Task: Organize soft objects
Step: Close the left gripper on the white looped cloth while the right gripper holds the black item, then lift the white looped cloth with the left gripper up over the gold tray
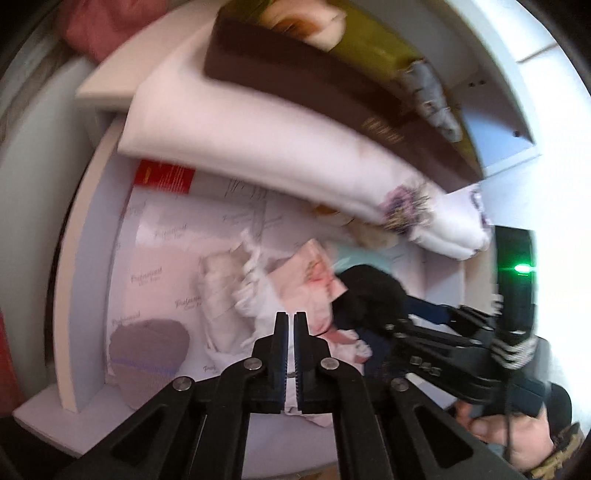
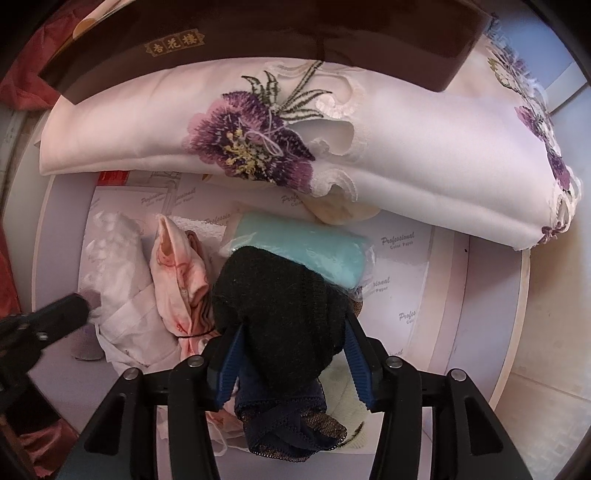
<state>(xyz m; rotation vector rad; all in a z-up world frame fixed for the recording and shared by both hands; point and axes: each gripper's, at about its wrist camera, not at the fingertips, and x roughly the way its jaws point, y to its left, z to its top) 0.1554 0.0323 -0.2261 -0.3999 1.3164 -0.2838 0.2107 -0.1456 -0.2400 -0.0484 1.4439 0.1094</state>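
Observation:
My right gripper (image 2: 293, 332) points down into a white drawer (image 2: 491, 295), shut on a black knitted bundle (image 2: 280, 295); both blue pads press its sides. Under it lie a navy lace garment (image 2: 288, 424) and a turquoise wrapped pack (image 2: 306, 251). To the left are a pink floral cloth (image 2: 177, 280) and a crumpled white cloth (image 2: 118, 266). My left gripper (image 1: 290, 319) hovers over the pink floral cloth (image 1: 314, 280) and the white cloth (image 1: 221, 295), jaws together with nothing seen between them. The left wrist view also has the right gripper (image 1: 399, 317) and the black bundle (image 1: 369, 291).
A large folded white cloth (image 2: 406, 173) with purple embroidered flowers overhangs the drawer's back, with a brown box (image 2: 258, 33) on it. Printed paper (image 2: 399, 266) lines the drawer. A grey-purple piece (image 1: 147, 347) lies at the near left corner. A hand (image 1: 517, 432) holds the right gripper.

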